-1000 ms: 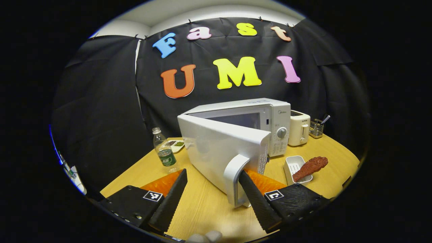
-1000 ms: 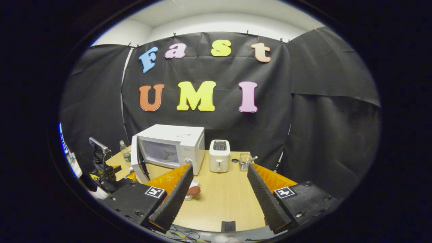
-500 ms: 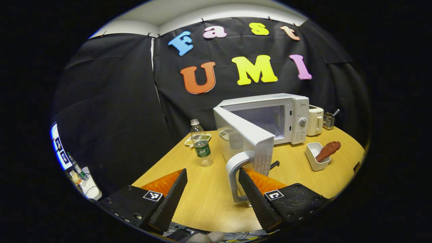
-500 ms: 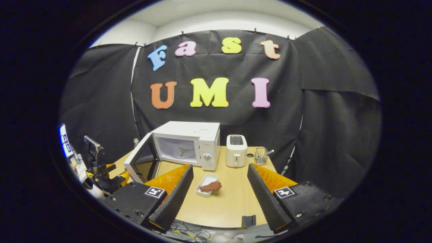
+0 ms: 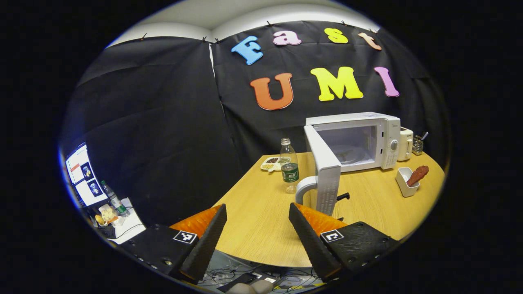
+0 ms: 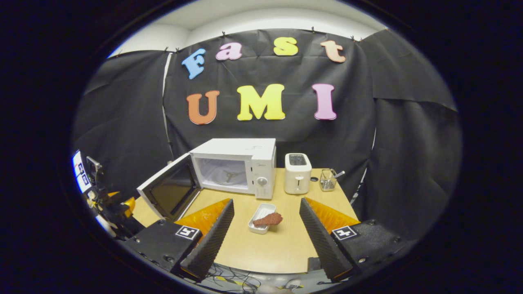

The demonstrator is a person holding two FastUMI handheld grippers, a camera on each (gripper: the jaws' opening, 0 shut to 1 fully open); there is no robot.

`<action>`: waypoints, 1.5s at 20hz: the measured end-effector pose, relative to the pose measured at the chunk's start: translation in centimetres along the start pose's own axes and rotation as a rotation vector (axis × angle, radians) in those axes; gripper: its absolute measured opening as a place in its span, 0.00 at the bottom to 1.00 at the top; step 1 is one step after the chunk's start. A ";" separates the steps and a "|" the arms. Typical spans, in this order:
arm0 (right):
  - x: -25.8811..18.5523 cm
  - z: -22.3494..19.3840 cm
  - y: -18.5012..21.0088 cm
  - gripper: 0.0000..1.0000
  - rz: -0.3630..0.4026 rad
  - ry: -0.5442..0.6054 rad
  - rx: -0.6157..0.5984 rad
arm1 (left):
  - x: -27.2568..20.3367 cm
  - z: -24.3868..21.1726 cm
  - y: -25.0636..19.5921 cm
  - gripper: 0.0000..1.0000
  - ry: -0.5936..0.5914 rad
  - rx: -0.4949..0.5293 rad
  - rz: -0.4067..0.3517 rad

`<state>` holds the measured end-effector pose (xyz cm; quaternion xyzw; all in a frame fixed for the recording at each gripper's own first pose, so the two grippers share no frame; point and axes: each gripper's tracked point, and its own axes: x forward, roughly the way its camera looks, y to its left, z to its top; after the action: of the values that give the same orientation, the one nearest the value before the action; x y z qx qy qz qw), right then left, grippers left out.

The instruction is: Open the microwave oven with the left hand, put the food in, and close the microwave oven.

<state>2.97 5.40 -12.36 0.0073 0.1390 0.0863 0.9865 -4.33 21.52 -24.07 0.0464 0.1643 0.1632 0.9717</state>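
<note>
At centre frame of the right gripper view, the food (image 6: 267, 220) is seen in its white tray (image 6: 258, 212), long axis lying across, squarely between the wide-spread fingers of the empty right gripper (image 6: 264, 239), with the open microwave (image 6: 233, 165) beyond at upper left.

Staged kitchen set inside a recording booth. Black cloth walls (image 6: 400, 134) enclose a wooden worktop (image 6: 282, 245) carrying a microwave oven (image 6: 241, 165), toaster (image 6: 297, 173) and utensil rack (image 6: 327, 180). A monitor (image 5: 83, 175) and loose cables (image 5: 229, 275) sit beyond the worktop's near left edge.
</note>
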 end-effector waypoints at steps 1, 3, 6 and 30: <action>0.8 -0.6 -0.4 1.00 0.004 0.012 0.005 | -0.5 0.0 -0.2 0.94 0.000 -0.008 -0.006; 2.8 -2.3 -1.2 1.00 0.029 0.045 0.031 | -1.7 0.5 -1.1 0.94 -0.009 -0.014 -0.022; 6.3 -5.6 -2.8 0.95 0.061 0.117 0.080 | -3.1 2.1 -3.8 0.94 -0.025 -0.018 -0.069; 25.6 -15.4 -3.1 0.16 0.500 0.752 0.763 | -2.7 12.0 -17.4 0.94 0.031 -0.027 0.066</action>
<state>23.46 6.62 -34.23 0.3629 0.4946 0.2569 0.7468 2.53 3.75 -14.40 0.0364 0.1757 0.1983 0.9636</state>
